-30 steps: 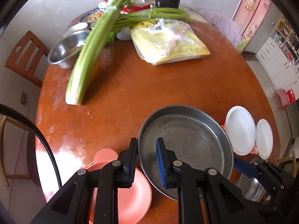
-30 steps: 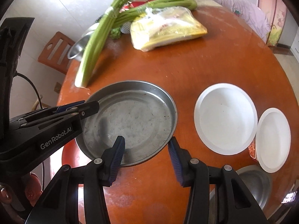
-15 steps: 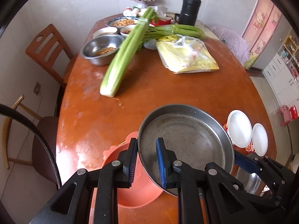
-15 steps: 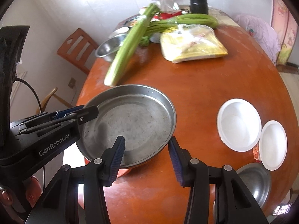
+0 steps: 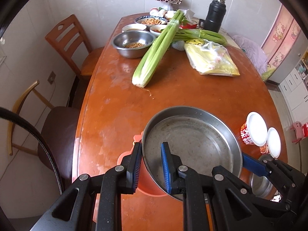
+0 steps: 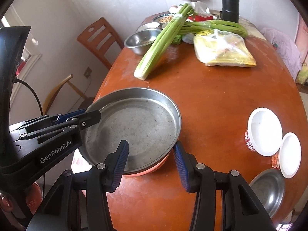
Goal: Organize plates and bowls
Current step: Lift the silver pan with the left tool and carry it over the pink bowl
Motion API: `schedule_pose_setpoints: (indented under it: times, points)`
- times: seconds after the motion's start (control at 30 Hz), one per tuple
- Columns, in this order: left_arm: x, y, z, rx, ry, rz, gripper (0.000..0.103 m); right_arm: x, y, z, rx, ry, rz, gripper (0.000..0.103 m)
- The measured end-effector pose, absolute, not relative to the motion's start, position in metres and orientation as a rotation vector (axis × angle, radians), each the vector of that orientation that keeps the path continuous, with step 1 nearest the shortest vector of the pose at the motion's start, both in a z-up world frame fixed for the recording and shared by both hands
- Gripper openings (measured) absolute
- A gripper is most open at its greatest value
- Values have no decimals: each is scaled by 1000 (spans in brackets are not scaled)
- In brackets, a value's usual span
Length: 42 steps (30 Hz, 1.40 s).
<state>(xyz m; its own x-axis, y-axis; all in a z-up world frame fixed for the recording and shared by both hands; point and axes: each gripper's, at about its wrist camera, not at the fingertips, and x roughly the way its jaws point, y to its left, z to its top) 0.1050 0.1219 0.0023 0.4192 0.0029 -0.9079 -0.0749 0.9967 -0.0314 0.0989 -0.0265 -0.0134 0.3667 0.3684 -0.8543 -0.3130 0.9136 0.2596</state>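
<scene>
A wide, shallow steel plate (image 5: 194,140) hangs above the near end of the table, gripped from both sides. My left gripper (image 5: 151,146) is shut on its left rim, one pad inside and one outside. My right gripper (image 6: 151,144) straddles the near right rim (image 6: 173,144). Its jaws stand partly apart, the outer pad against the rim and the inner one over the plate floor. A pink plastic bowl (image 5: 148,184) lies under the plate, mostly hidden. I cannot tell whether the two touch.
Near the right edge are two white-lidded noodle cups (image 6: 264,130) (image 6: 289,154) and a small steel dish (image 6: 267,188). Celery (image 5: 154,59), a yellow bag (image 5: 211,61), a steel bowl with food (image 5: 132,43), a black flask (image 5: 213,16) and dishes crowd the far end. Chairs (image 5: 71,42) stand left.
Both grippers have risen and drawn back with the steel plate between them. The plate now covers most of the pink bowl, which earlier lay beside its left edge.
</scene>
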Motion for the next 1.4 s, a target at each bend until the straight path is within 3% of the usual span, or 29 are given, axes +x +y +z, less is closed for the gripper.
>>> schedule_pose_setpoints:
  times: [1.4]
  points:
    - [102,139,-90,-169,1265,125,20,113,6,-91,-114,1264,496,50]
